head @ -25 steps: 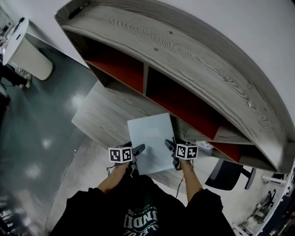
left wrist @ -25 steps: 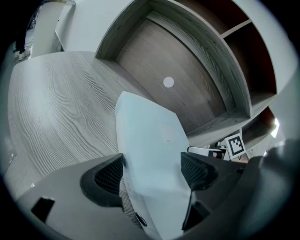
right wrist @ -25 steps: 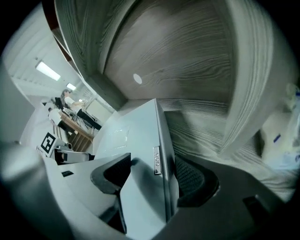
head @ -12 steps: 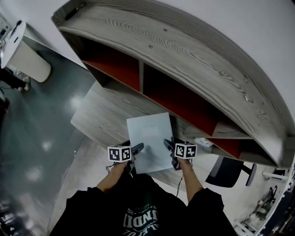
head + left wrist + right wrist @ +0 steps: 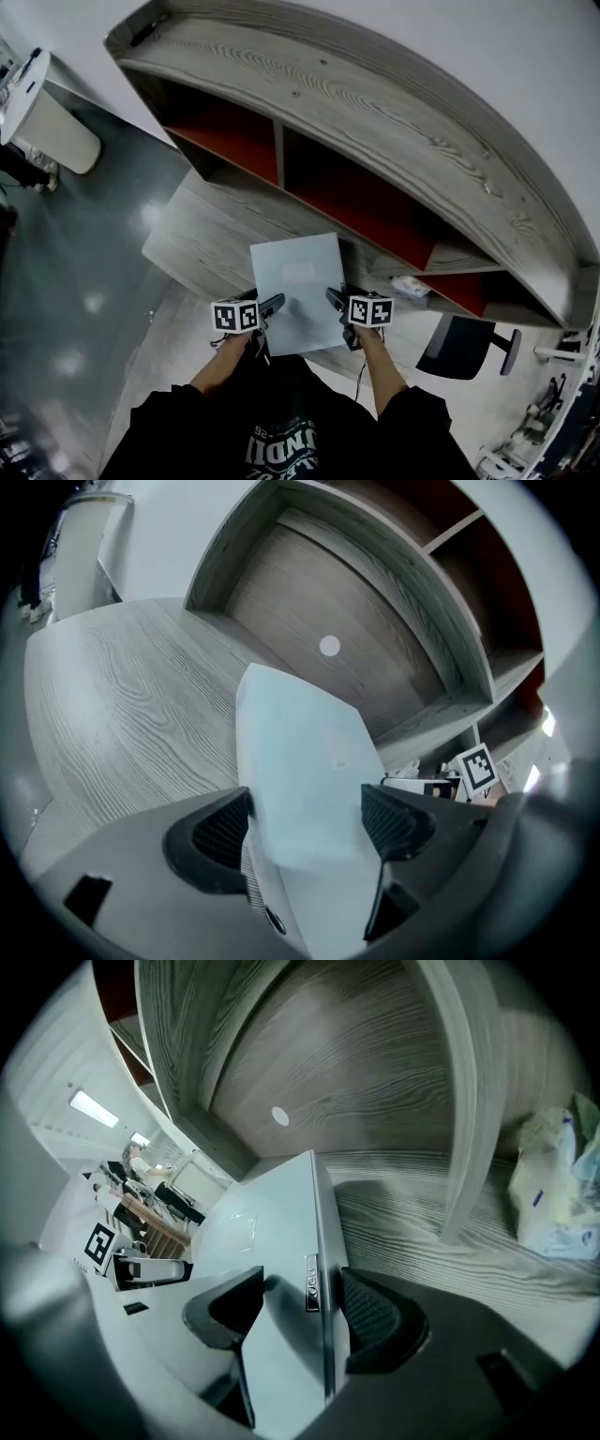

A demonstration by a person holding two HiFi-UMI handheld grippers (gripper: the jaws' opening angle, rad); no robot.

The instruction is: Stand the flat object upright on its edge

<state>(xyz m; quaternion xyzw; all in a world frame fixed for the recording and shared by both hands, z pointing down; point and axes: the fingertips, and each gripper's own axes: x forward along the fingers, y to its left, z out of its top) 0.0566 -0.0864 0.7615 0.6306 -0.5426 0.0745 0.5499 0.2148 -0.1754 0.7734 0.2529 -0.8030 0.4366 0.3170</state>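
Observation:
A flat pale grey laptop [image 5: 298, 291], lid closed, is held over the front of the wooden desk [image 5: 202, 239], its far edge towards the shelves. My left gripper [image 5: 272, 305] is shut on its near left part and my right gripper [image 5: 333, 298] on its near right part. In the left gripper view the laptop [image 5: 300, 752] fills the gap of the left gripper [image 5: 309, 822] and slopes up from the desk. In the right gripper view the right gripper [image 5: 302, 1312] clamps the laptop's [image 5: 272, 1232] side edge, with the lid to the left.
A grey wooden shelf unit [image 5: 394, 122] with red-backed compartments rises behind the desk. A white plastic bag [image 5: 553, 1194] lies on the desk to the right, past an upright divider [image 5: 473, 1101]. A dark chair [image 5: 459, 352] stands right, a white bin [image 5: 47, 117] far left.
Both grippers and the laptop have drifted slightly left in the head view. The hold on it looks the same.

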